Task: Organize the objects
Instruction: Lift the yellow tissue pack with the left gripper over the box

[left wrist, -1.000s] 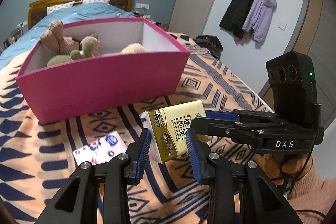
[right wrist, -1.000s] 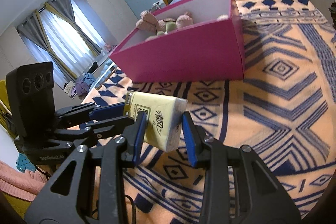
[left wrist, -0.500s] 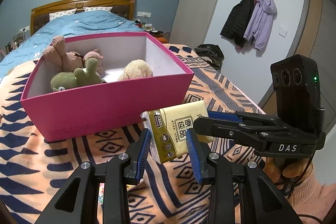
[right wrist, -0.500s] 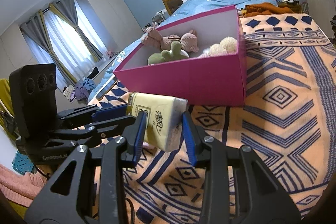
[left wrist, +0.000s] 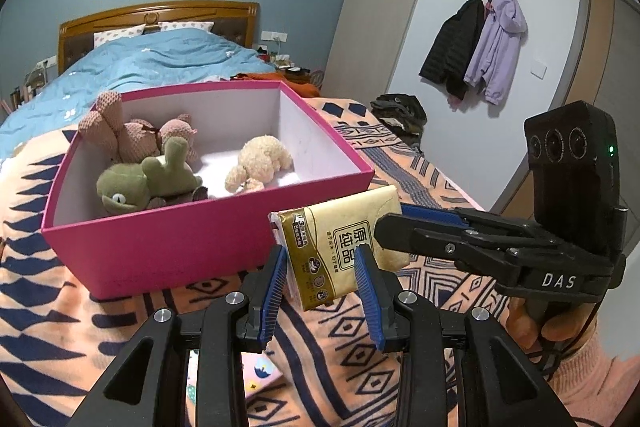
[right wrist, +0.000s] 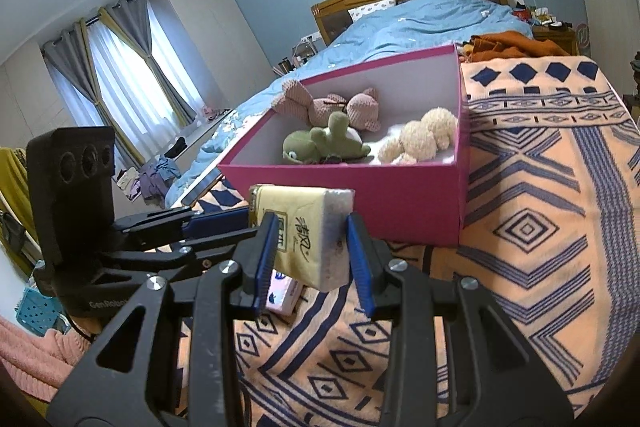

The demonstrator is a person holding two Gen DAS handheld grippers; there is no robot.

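Above a bed covered by an orange blanket with a dark blue geometric pattern (left wrist: 60, 311), two hand-held black grippers with blue finger pads carry one soft yellow-gold plastic pack of tissues (left wrist: 340, 247) between them. The left gripper (left wrist: 322, 293) has its jaws nearly closed, pads pressing the near end of the pack. The right gripper (right wrist: 312, 263) comes in from the other side, its jaws likewise narrowed and clamped on the pack's white end. The pack hangs clear of the blanket, just in front of the near wall of an open rectangular pink cardboard box (left wrist: 160, 247) with a white interior.

Inside the box lie three soft toys: a pink knitted plush animal (left wrist: 132, 139) at the back, a green plush frog (left wrist: 148, 181) in front of it, and a cream fluffy plush toy (left wrist: 260, 165) beside them.

On the blanket beneath the grippers lies a small white and pink printed packet (right wrist: 284, 293). A person's hand (left wrist: 532, 327) in a pink sleeve grips the right gripper's handle.
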